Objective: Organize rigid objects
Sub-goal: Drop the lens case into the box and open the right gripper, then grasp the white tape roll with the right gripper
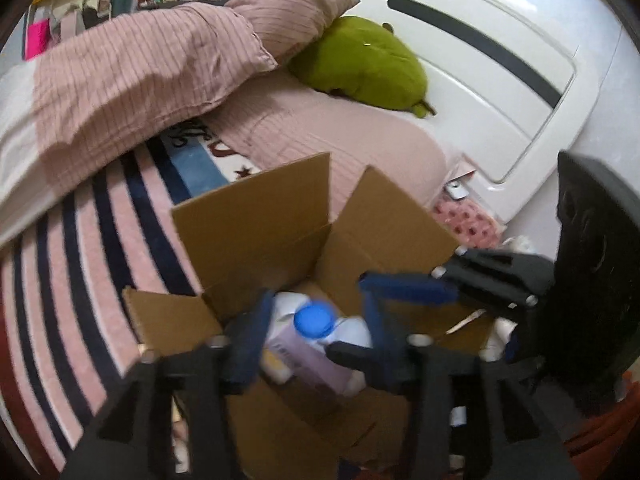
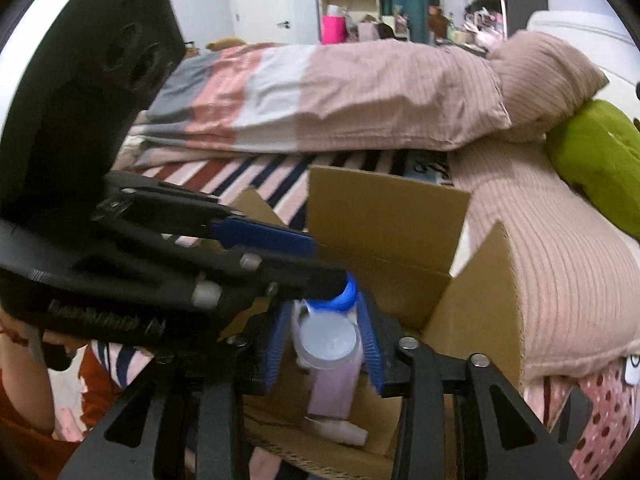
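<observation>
The bed [image 1: 328, 128] filled the upper half of both views, its pink ribbed cover topped by a striped duvet [image 2: 320, 92] and a green plush cushion [image 1: 360, 64] in the upper middle of my left view. Below it, in the lower centre, stood the open cardboard box [image 1: 256, 224] with its flaps raised. Inside the box, in my left view, lay a lilac bottle [image 1: 316, 364] and a white bottle with a blue cap [image 1: 314, 318], the two touching. My left gripper [image 1: 312, 336] hung over them with its blue pads spread wide, touching neither as far as I could see. My right gripper [image 2: 324, 344], at the lower centre of its own view, had its blue pads [image 2: 370, 344] pressed on either side of the lilac bottle just under its clear cap [image 2: 330, 340], holding it upright over the box.
</observation>
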Demonstrator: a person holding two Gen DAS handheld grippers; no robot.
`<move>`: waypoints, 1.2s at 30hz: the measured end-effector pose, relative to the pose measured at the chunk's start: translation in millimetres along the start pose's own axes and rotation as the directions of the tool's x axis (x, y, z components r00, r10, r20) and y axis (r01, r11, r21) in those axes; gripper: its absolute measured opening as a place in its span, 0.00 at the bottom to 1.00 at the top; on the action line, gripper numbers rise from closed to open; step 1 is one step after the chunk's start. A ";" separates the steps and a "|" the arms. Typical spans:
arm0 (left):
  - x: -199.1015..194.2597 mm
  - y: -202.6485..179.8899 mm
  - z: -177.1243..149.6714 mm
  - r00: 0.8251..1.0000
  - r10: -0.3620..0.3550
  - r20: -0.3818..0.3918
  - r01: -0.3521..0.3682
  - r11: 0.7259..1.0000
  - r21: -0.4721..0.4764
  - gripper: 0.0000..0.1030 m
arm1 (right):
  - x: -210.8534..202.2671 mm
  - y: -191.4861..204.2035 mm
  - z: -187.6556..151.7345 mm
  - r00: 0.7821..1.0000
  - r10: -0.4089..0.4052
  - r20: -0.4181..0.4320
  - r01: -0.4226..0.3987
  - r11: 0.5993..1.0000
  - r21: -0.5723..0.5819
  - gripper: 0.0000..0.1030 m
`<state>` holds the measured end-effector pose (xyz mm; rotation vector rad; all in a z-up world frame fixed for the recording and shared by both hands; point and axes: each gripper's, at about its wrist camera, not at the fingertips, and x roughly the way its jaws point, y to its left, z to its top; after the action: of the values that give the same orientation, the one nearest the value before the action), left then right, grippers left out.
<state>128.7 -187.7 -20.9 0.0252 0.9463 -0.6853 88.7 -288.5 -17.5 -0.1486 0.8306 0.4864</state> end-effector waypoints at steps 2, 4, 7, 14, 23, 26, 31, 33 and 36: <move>-4.0 3.3 -3.3 1.000 0.011 0.005 -0.011 1.000 -0.008 0.53 | 0.1 -0.1 -2.1 1.000 -0.001 -0.004 0.001 1.000 0.005 0.44; -12.9 11.0 -6.5 1.000 0.011 0.020 -0.010 0.999 -0.031 0.55 | -0.4 2.2 -3.2 1.000 -0.006 -0.009 0.006 1.000 -0.007 0.45; -30.2 20.8 -11.1 0.998 0.037 0.056 -0.034 0.998 -0.053 0.60 | -2.0 9.4 -2.8 1.000 -0.002 -0.011 0.002 1.000 -0.020 0.45; -89.2 53.0 -39.5 0.974 0.158 0.160 -0.139 0.983 -0.121 0.67 | -8.3 45.1 8.5 1.000 0.022 0.020 -0.020 0.997 -0.073 0.45; -151.2 119.3 -106.7 0.922 0.326 0.210 -0.265 0.924 -0.275 0.68 | 4.2 128.5 30.3 0.993 0.106 0.042 -0.097 0.980 -0.176 0.45; -157.6 138.3 -132.3 0.912 0.359 0.197 -0.289 0.906 -0.310 0.68 | 16.4 157.5 31.7 0.988 0.150 0.043 -0.139 0.970 -0.198 0.45; -151.8 164.2 -168.1 0.910 0.385 0.153 -0.313 0.882 -0.353 0.68 | 48.2 188.4 17.5 0.977 0.214 -0.008 -0.212 0.957 -0.197 0.45; -145.0 172.3 -181.3 0.916 0.379 0.129 -0.312 0.877 -0.366 0.68 | 64.6 192.9 7.9 0.975 0.216 -0.042 -0.220 0.959 -0.180 0.45; -135.8 178.8 -196.2 0.927 0.361 0.105 -0.299 0.877 -0.376 0.68 | 95.6 188.4 -7.5 0.974 0.201 -0.102 -0.213 0.969 -0.123 0.45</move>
<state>29.3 86.1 -84.7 -0.1863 0.8591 -0.1868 49.7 -90.9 -81.8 -0.2084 0.9053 0.7375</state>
